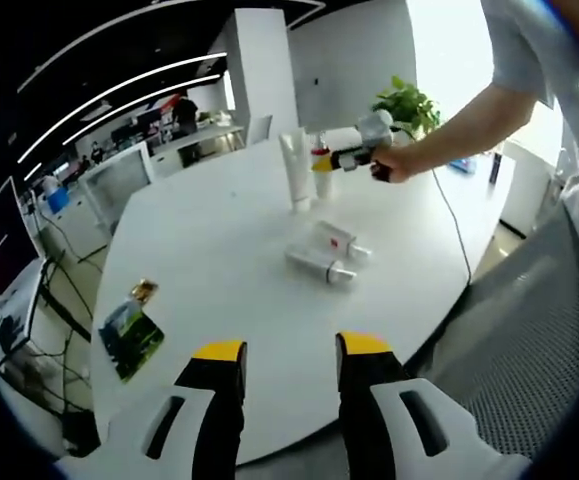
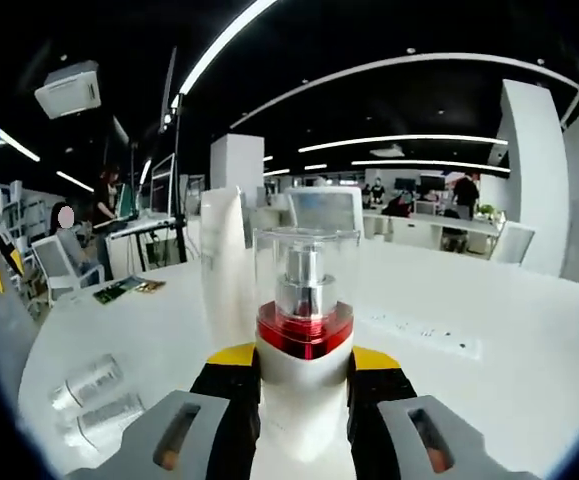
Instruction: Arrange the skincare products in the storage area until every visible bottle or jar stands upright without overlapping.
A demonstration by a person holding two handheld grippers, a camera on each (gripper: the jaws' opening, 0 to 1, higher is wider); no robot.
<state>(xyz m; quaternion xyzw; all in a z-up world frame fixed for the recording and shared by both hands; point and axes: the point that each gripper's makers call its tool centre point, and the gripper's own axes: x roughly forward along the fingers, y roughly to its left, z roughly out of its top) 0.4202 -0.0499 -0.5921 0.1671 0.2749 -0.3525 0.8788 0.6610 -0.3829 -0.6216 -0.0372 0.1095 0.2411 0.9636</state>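
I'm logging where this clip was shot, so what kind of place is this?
Most likely an open-plan office. A large white round table holds the skincare bottles, rows of desks with monitors stand behind it, long strip lights cross a dark ceiling, and people sit at workstations in the background.

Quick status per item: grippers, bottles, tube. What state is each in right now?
Left gripper: open, holding nothing, above the table edge.
Right gripper: shut on the pump bottle.
Pump bottle: upright, clear cap on.
White tube: standing upright.
Two small bottles: lying on their sides on the white table.
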